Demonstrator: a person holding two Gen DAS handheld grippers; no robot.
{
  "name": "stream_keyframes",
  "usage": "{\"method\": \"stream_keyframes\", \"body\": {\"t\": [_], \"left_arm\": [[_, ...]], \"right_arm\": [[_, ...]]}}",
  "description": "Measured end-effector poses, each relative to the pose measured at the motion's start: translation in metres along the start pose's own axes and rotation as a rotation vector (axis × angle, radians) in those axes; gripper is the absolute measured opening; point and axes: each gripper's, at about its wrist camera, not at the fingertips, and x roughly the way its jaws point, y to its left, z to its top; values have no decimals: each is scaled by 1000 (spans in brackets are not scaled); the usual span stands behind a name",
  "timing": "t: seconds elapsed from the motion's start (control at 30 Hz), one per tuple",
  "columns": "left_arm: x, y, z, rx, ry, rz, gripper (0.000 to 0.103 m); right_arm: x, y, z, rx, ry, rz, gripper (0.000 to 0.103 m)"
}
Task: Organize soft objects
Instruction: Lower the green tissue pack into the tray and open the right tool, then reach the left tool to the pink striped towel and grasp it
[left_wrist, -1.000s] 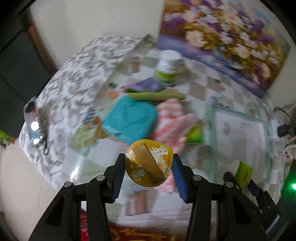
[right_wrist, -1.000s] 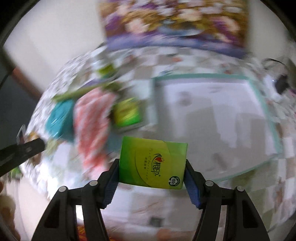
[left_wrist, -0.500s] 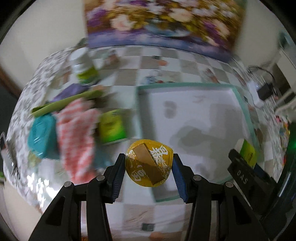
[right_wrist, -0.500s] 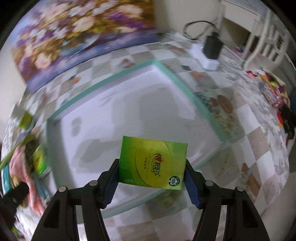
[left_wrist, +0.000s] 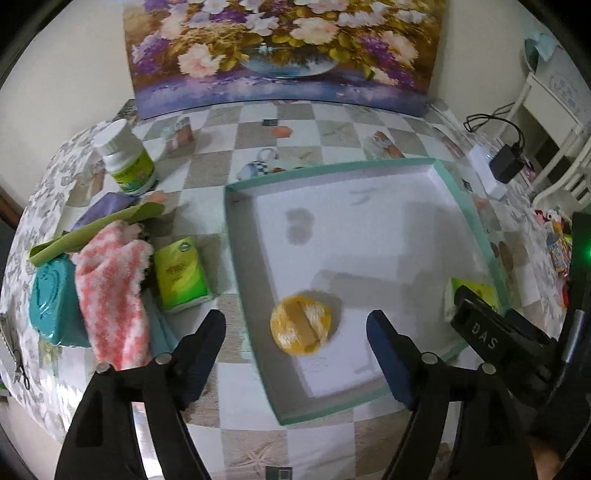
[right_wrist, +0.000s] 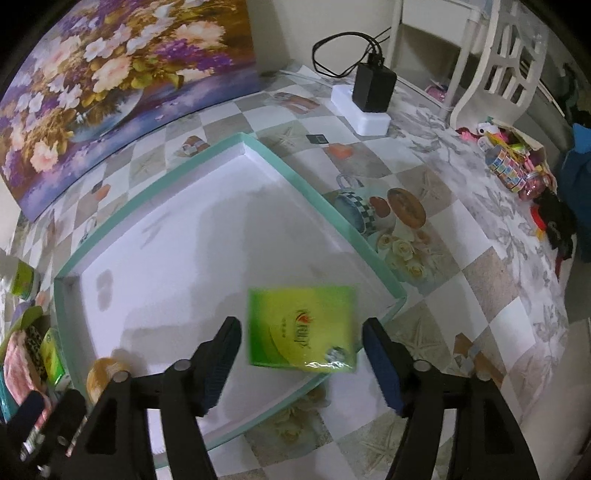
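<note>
A white tray with a teal rim (left_wrist: 369, 236) lies on the checked tablecloth. My left gripper (left_wrist: 295, 320) hangs over the tray's near corner, its jaws opening wide. Below it a round gold packet (left_wrist: 301, 324), blurred, is free of the pads on the tray floor. In the right wrist view my right gripper (right_wrist: 302, 326) is over the tray (right_wrist: 184, 240) near its front rim, jaws opening too. A green tissue pack (right_wrist: 303, 330) sits blurred between them with a gap to each pad. The gold packet (right_wrist: 105, 373) shows at the lower left there.
Left of the tray lie a pink-and-white fluffy cloth (left_wrist: 110, 280), a teal pack (left_wrist: 51, 295), another green tissue pack (left_wrist: 181, 273) and a white bottle (left_wrist: 125, 162). A flower painting (left_wrist: 280, 51) leans at the back. A power strip with a charger (right_wrist: 371, 92) and a white chair (right_wrist: 506, 62) are to the right.
Both grippers swung from the pile on the left to over the tray. Both then opened, and the gold packet and the green tissue pack came out of the jaws and dropped toward the tray.
</note>
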Motion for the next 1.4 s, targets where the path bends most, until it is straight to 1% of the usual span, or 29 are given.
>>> {"method": "stream_keyframes", "body": {"t": [0.03, 0.07, 0.1, 0.13, 0.2, 0.23, 0.27, 0.4, 0.53, 0.7, 0.83, 0.9, 0.93, 1.03, 1.1, 1.2, 1.33, 1.4], "left_arm": [[1, 5, 0, -17, 7, 7, 87], [2, 9, 1, -37, 14, 14, 89], [2, 14, 1, -56, 21, 23, 90], [3, 20, 1, -79, 26, 37, 90], [3, 32, 2, -123, 25, 74, 91], [3, 36, 1, -138, 23, 84, 97], [2, 41, 1, -154, 22, 87, 100], [-4, 62, 1, -236, 19, 55, 101], [-14, 82, 2, -298, -11, 60, 101], [-29, 116, 0, -389, -48, 105, 101], [-38, 151, -4, -464, -62, 177, 101], [-40, 168, -10, -515, -58, 203, 101], [-41, 177, -14, -553, -55, 203, 101], [-40, 193, -24, -625, -53, 180, 101], [-38, 196, -27, -640, -51, 174, 101], [-35, 193, -33, -633, -50, 154, 101], [-38, 194, -39, -633, -87, 126, 101], [-39, 195, -41, -633, -103, 125, 101]], "right_arm": [[0, 1, -1, -7, -1, -5, 80], [0, 1, -1, -12, -1, -8, 84], [1, 2, -2, -17, -1, -12, 89], [1, 3, -2, -24, -1, -16, 91], [1, 6, -4, -49, -3, -20, 100], [1, 8, -4, -57, -6, -19, 101], [0, 9, -5, -63, -12, -18, 103], [-4, 17, -7, -97, -29, -2, 103], [-8, 29, -11, -144, -37, 21, 103], [-17, 51, -22, -230, -56, 49, 103], [-26, 66, -30, -265, -53, 122, 103], [-30, 73, -33, -281, -53, 140, 103], [-32, 76, -35, -289, -53, 145, 103], [-37, 85, -40, -301, -52, 176, 103], [-42, 90, -44, -307, -49, 208, 103], [-49, 102, -53, -335, -43, 273, 103], [-57, 119, -67, -390, -46, 337, 103], [-59, 126, -72, -413, -51, 358, 103]]}}
